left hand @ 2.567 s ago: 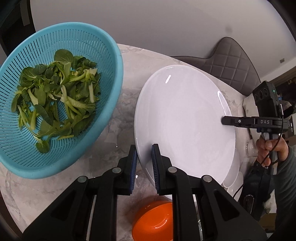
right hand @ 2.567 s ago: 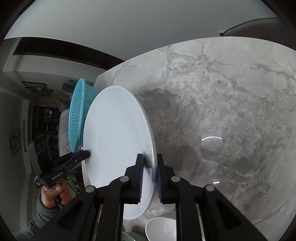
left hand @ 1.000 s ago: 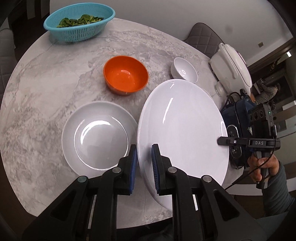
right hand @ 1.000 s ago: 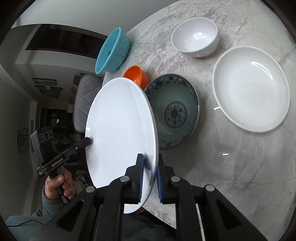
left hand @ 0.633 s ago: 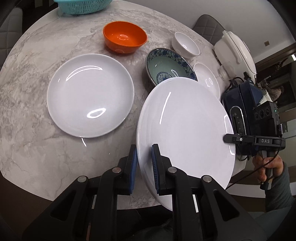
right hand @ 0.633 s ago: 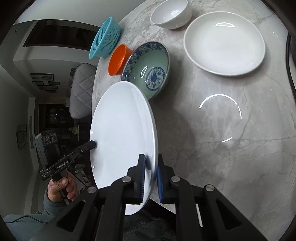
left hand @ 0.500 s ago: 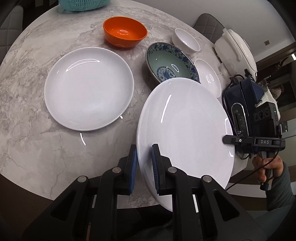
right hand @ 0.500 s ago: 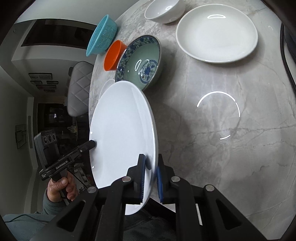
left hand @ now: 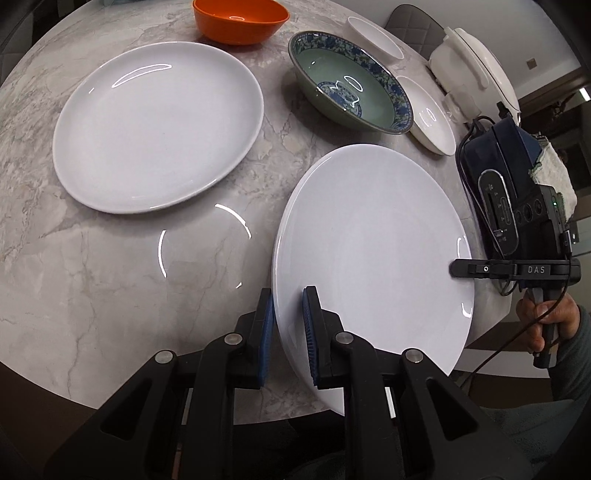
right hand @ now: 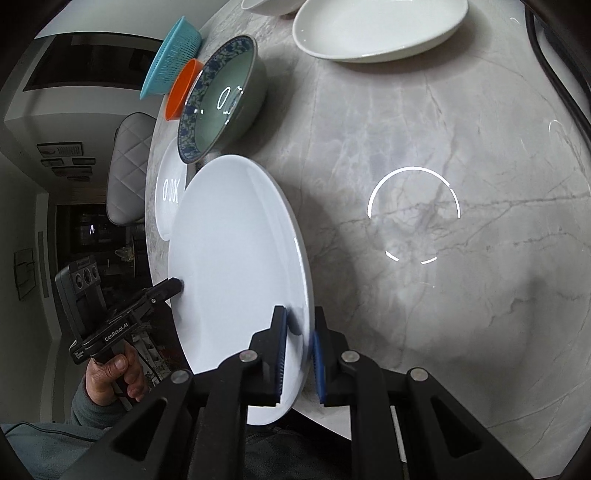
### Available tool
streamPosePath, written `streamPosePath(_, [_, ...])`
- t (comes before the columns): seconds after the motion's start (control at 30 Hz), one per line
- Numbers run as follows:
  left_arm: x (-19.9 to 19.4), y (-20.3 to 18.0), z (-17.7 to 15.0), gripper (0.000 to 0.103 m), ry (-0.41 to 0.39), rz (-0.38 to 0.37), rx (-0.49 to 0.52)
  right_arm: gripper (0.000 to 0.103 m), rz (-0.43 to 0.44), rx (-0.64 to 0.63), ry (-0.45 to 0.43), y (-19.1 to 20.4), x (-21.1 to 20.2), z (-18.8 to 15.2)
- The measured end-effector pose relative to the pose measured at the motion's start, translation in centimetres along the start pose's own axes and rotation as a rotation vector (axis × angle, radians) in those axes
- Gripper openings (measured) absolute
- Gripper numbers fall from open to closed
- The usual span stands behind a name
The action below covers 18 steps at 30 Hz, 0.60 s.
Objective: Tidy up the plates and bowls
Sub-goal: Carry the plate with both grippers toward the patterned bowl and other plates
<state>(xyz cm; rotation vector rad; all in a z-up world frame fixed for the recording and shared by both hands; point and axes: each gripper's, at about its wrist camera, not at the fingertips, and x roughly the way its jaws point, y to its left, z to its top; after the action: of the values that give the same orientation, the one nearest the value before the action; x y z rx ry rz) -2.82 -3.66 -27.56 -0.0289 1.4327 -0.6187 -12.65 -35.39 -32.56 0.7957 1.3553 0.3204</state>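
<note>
1. Left wrist view: the left gripper (left hand: pixel 289 306) clamps the near rim of a large white plate (left hand: pixel 373 240), held tilted above the marble table (left hand: pixel 110 288). The right gripper (left hand: pixel 458 268) grips its far rim. A second white plate (left hand: pixel 159 125), a blue-patterned bowl (left hand: pixel 351 92) and an orange bowl (left hand: pixel 240 18) rest on the table.
2. Right wrist view: the right gripper (right hand: pixel 298 326) is clenched on the plate's (right hand: pixel 236 266) edge; the left gripper (right hand: pixel 176 286) pinches the opposite rim.
</note>
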Motion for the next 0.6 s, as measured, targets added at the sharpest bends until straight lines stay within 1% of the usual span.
streamPosePath(0.1, [1.0,0.5,0.0,0.014,0.015,0.009,-0.009,0.015,-0.013,0.003,0.01,-0.4,0.7,0.1])
streamPosePath(0.27, [2.3,1.0,0.5,0.015,0.018,0.017,-0.013,0.015,-0.042,-0.015,0.008,0.5,1.9,0.9])
streamPosePath(0.43, [2.3,1.1,1.3,0.015,0.003,0.026,0.003,0.016,-0.055,-0.021,0.004,0.7,2.6,1.5])
streamPosePath(0.6, [2.2,1.0,1.6,0.015,-0.013,0.029,0.015,0.017,-0.065,-0.038,0.003,0.4,2.6,1.3])
